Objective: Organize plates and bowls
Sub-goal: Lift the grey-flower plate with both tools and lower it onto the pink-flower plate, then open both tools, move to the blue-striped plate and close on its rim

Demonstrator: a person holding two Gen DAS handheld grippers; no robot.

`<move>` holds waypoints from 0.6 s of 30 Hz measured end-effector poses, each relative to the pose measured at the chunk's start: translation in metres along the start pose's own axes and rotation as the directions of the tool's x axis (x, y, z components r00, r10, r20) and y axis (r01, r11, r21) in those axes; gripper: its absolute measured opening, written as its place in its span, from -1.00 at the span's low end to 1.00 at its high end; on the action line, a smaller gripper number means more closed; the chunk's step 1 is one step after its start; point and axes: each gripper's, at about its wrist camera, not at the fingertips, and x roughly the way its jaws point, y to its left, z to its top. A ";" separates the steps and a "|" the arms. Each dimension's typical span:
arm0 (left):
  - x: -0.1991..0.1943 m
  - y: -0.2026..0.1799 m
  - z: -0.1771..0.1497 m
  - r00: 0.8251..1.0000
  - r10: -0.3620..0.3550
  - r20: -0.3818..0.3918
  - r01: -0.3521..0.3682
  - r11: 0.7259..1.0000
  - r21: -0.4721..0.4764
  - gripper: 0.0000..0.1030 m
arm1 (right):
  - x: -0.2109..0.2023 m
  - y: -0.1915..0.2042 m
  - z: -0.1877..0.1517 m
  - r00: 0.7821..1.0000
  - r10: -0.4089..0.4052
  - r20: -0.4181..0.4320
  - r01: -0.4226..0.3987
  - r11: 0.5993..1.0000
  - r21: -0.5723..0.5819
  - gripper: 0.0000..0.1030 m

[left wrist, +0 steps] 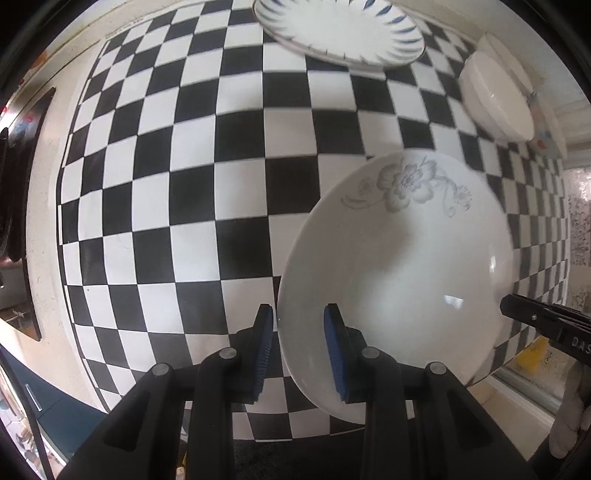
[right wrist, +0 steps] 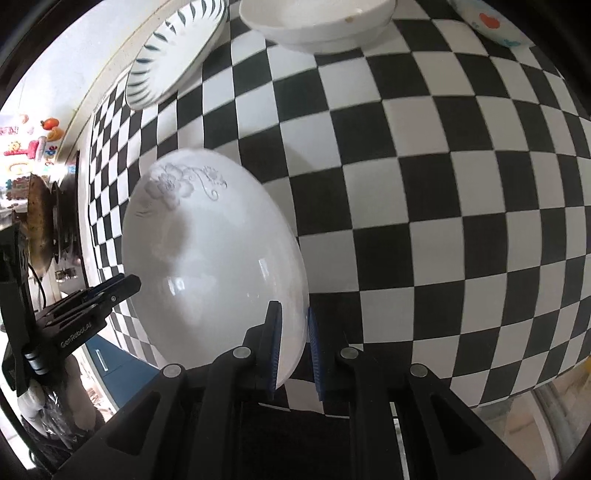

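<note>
Checkered counter with dishes

A black-and-white checkered cloth (left wrist: 207,177) covers the worktop. At its far edge rest a blue-petal plate (left wrist: 340,29) and, to the right, a plain white bowl (left wrist: 498,103), near each other but apart.

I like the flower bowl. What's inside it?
The flower bowl looks bare inside: only a grey flower print. Both grippers straddle its rim: left, right, hiding small patches.

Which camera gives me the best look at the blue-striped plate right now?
The left wrist view: the blue-striped plate shows its face nearly whole, resting on the checkered cloth. The right wrist view shows it at the upper left edge, steeply foreshortened and partly cropped.
</note>
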 end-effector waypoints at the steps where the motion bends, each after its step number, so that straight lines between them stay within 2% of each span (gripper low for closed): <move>1: -0.007 0.001 0.000 1.000 -0.008 0.017 0.008 1.000 -0.001 -0.48 | -0.004 0.000 0.002 1.000 0.002 0.006 -0.002 1.000 -0.002 -0.68; 7: -0.050 -0.004 0.015 0.990 0.020 0.142 -0.023 1.000 0.019 -0.48 | -0.033 0.019 0.019 0.996 0.057 0.066 -0.055 0.998 -0.031 -0.67; 10: -0.073 -0.008 0.036 0.972 0.044 0.229 -0.056 0.997 0.045 -0.48 | -0.048 0.034 0.034 0.992 0.075 0.104 -0.071 0.996 -0.046 -0.60; 12: -0.082 -0.006 0.048 0.960 0.059 0.275 -0.075 0.996 0.048 -0.48 | -0.058 0.044 0.049 0.986 0.089 0.138 -0.083 0.995 -0.048 -0.42; 16: -0.093 -0.003 0.074 0.949 0.034 0.314 -0.045 0.999 0.027 -0.42 | -0.074 0.064 0.082 0.972 0.107 0.211 -0.101 0.994 -0.041 0.22; 18: -0.091 0.003 0.089 0.947 0.032 0.318 -0.038 0.999 0.011 -0.40 | -0.081 0.073 0.098 0.962 0.105 0.253 -0.098 0.994 -0.042 0.27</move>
